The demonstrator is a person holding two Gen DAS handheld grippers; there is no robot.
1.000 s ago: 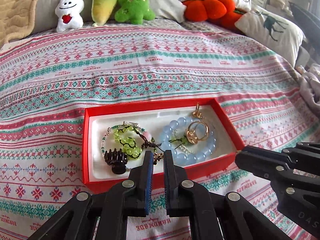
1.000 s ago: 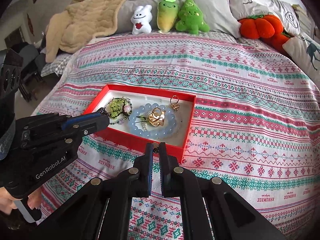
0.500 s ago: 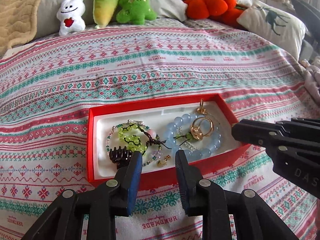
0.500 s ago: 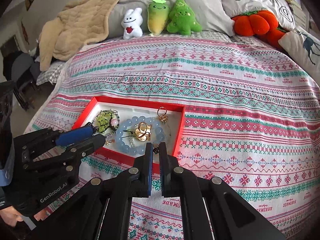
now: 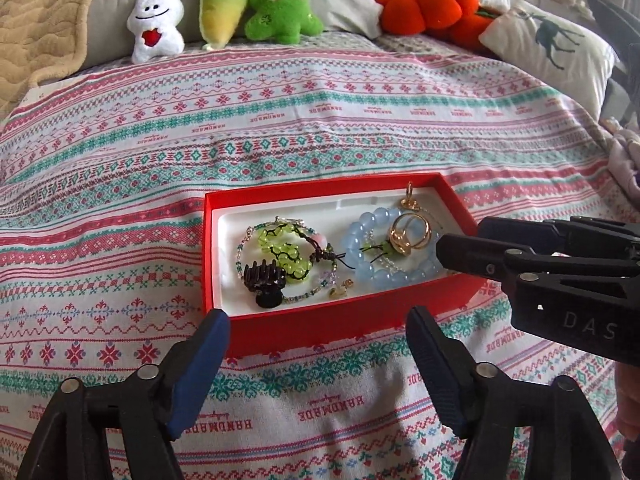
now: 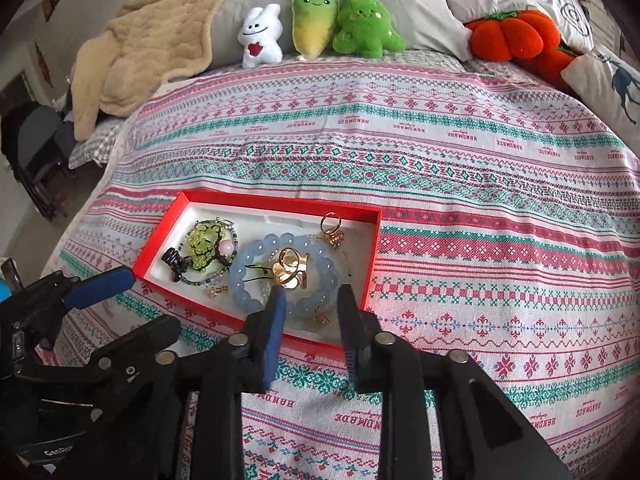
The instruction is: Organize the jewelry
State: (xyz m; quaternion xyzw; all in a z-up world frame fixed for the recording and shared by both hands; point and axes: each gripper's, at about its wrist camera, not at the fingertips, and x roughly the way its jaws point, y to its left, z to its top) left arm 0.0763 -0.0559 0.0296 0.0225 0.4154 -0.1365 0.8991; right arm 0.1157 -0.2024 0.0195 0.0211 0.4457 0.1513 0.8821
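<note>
Nearest to us, the left tongs [image 5: 316, 332] stand wide apart just short of the near wall of the red box [image 5: 320, 328]; their jaws have just been opening and nothing lies between them. Our right tongs [image 6: 310, 300] are parted too, having just been opening, and they hover over the box's near right corner with no piece pinched; through the gap we see a small gold piece [image 6: 322, 316] lying on the white lining.

Inside the box, from the left wrist view, a black hair claw [image 5: 266, 282] rests at the near left, touching the green bead bracelet [image 5: 286, 254]. A small gold charm [image 5: 342, 287] lies near the front wall. To the right sits the blue bead bracelet [image 5: 394, 246], with gold rings [image 5: 410, 236] resting inside its loop, and a gold ring [image 5: 410, 198] at the far right corner.

The box lies on the patterned bedspread [image 5: 280, 136]. Farther back, a white plush [image 5: 158, 38], a green radish plush [image 5: 224, 4] and a green tree plush [image 5: 282, 10] lean on grey pillows, with an orange pumpkin cushion [image 5: 428, 8] to the right and a beige blanket [image 6: 152, 52] at the left.
</note>
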